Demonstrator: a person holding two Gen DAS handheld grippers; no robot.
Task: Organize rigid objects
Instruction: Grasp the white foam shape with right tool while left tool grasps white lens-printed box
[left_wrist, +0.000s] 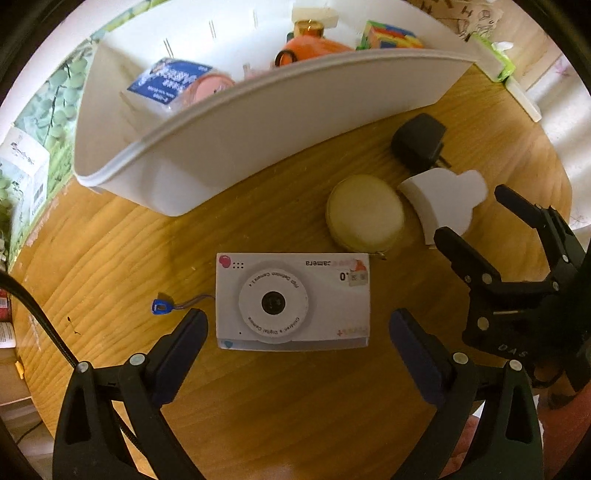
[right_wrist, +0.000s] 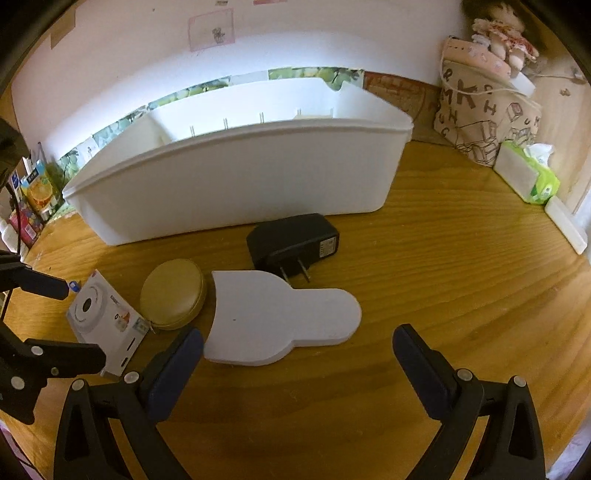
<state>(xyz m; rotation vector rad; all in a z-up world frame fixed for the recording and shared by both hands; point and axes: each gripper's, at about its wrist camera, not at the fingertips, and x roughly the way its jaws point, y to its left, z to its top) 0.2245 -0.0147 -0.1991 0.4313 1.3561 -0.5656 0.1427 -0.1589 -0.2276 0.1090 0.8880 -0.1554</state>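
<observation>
A white toy camera (left_wrist: 291, 301) lies face up on the wooden table (left_wrist: 147, 258), between the wide-open fingers of my left gripper (left_wrist: 299, 314), which points straight down and does not touch it. My right gripper (right_wrist: 297, 332) is open over the near end of a flat white foam shape (right_wrist: 280, 317), with no contact visible. A round yellow case (right_wrist: 173, 293) and a black plug adapter (right_wrist: 291, 243) lie beside it. The white bin (right_wrist: 240, 177) stands behind them. The right gripper (left_wrist: 476, 218) also shows in the left wrist view.
The bin (left_wrist: 258, 122) holds a blue-labelled box (left_wrist: 166, 83), an orange item (left_wrist: 314, 48) and a colourful cube (left_wrist: 391, 35). A tissue pack (right_wrist: 528, 177) and a patterned bag (right_wrist: 480, 118) stand at the back right. The camera's strap tag (left_wrist: 160, 305) lies left of it.
</observation>
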